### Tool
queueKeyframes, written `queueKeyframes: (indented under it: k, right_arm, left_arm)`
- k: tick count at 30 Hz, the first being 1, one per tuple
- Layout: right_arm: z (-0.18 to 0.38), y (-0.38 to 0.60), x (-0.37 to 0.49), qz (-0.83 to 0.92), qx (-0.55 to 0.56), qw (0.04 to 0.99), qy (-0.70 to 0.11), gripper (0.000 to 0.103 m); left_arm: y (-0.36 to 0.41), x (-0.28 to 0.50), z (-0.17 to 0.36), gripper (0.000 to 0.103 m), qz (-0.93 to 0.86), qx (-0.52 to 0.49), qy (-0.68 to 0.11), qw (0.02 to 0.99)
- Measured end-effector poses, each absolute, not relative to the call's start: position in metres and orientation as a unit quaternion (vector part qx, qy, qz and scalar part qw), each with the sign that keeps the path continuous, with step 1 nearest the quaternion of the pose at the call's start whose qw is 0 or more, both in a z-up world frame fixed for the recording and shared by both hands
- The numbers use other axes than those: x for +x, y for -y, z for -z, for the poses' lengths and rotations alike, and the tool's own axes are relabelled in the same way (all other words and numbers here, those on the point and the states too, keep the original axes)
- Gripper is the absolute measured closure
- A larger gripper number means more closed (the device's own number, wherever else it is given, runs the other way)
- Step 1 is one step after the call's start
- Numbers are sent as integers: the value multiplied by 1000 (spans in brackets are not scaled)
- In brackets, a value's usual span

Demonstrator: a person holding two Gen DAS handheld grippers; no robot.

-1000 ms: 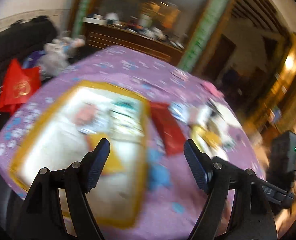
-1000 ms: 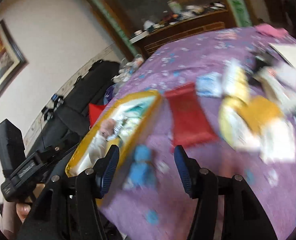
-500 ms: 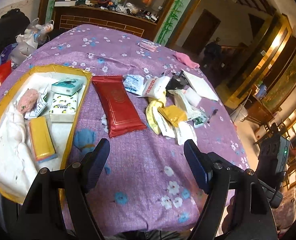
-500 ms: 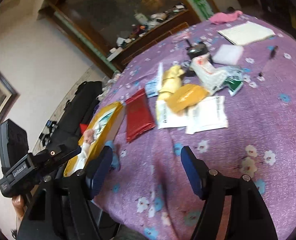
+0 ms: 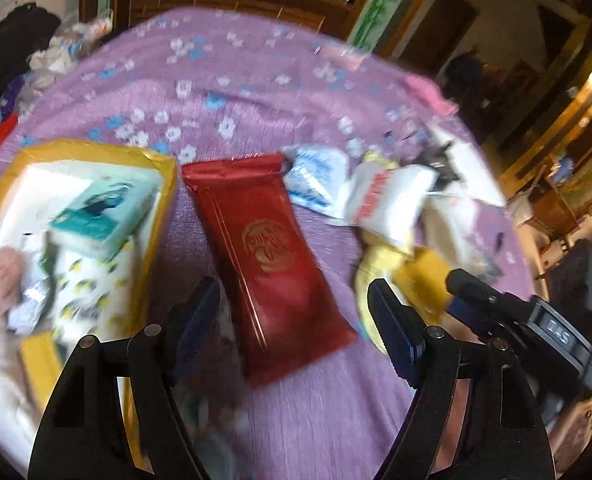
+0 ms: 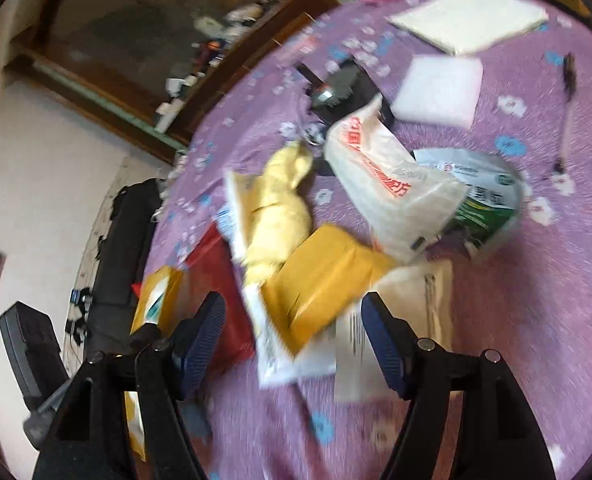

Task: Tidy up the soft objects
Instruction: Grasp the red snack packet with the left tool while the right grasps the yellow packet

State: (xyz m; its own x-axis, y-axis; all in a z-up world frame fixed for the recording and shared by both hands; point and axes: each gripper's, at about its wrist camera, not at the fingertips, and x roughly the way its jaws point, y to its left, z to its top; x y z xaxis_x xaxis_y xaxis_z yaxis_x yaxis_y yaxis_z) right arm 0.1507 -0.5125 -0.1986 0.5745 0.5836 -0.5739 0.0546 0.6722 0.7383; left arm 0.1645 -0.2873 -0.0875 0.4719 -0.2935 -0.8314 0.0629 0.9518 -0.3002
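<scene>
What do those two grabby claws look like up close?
Both look alike. The left claw has two black plastic fingers with triangle-shaped cut-outs, silver round bolts at the joints, and dark blue ribbed pads at the tips. The right claw is built the same way. In the left camera's view, the right claw's black body shows white letters on its side.

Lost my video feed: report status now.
Both hand-held grippers open, empty: left, right. Red pouch beside yellow tray, not in. Loose packets piled ahead.
</scene>
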Motion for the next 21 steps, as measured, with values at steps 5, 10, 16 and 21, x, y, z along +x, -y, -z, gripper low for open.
queueKeyframes:
  k: [5, 10, 16, 21]
  right_arm:
    - [207, 506, 162, -139, 355, 816, -434, 60]
    - [207, 514, 148, -165, 346, 833, -399, 65]
    - [210, 530, 132, -210, 362, 841, -342, 66]
    - [204, 523, 132, -196, 348, 851, -340, 66]
  left_arm:
    - [302, 187, 106, 26, 57, -56, -511, 856]
    - [311, 188, 112, 26, 37, -15, -501, 864]
    - [315, 194, 119, 26, 32, 11, -496, 868]
    - [314, 191, 116, 45, 34, 24, -498, 866]
